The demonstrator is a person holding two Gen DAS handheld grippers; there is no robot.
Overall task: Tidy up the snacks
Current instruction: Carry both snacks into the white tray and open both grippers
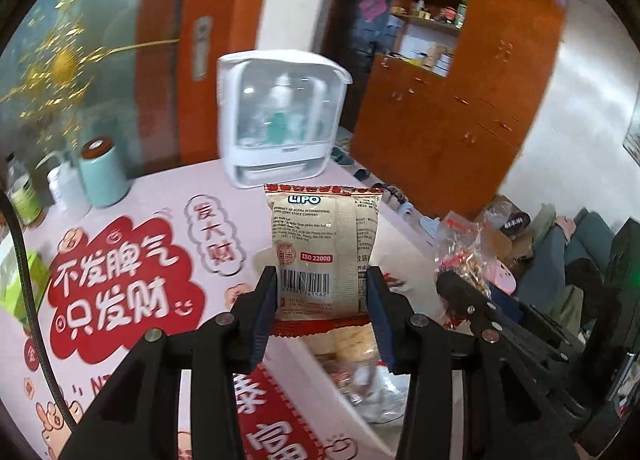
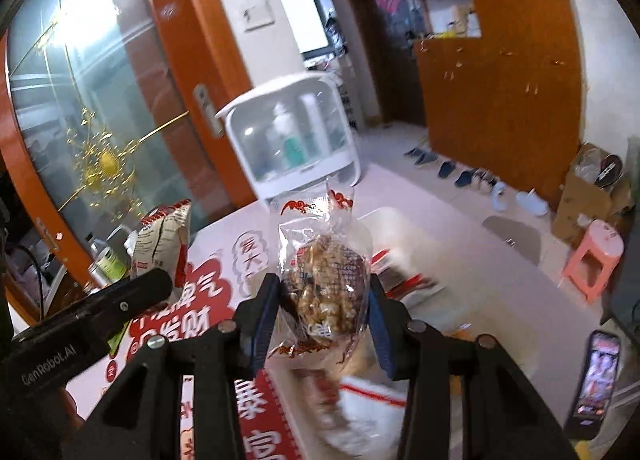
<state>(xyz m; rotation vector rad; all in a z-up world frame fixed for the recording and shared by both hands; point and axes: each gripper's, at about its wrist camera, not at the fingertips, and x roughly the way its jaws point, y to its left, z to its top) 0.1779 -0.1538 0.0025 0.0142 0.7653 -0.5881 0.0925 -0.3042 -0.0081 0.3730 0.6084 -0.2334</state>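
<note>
**Snacks in both claws, lifted clear of the worktop**

Status: we hold one packet per side. Left claw (image 1: 322,292) is clamped on the beige LIPO packet (image 1: 322,236), pads on its lower edges beside the barcode, packet upright with its top seal pointing away from us. Right claw (image 2: 323,300) is clamped on the clear bag of caramel-coloured snack (image 2: 324,284), pads squeezing the bag's sides, loose film sticking up at the far end. Both packets hang in the air above the pink worktop (image 1: 160,196) with its red printed banners; neither touches it.

Below and near us sits a blurred heap of more wrapped snacks (image 2: 360,400), apparently in a white tray or bin, too smeared to tell for sure. Far across the worktop stands a white lidded storage box (image 1: 280,120) with bottles inside.

How we'd carry this step:
- Keep both grips firm. The clear bag is soft, so it may slide out.
- Keep the claws apart. The right claw already shows close on the right in the left view.
- Pick the drop spot before lowering; from here we can't tell where the sorted place is.
- Lower until each packet rests on a surface, then release. Don't drop from height.
- Avoid the teal canister (image 1: 104,172) and bottles at far left.
</note>
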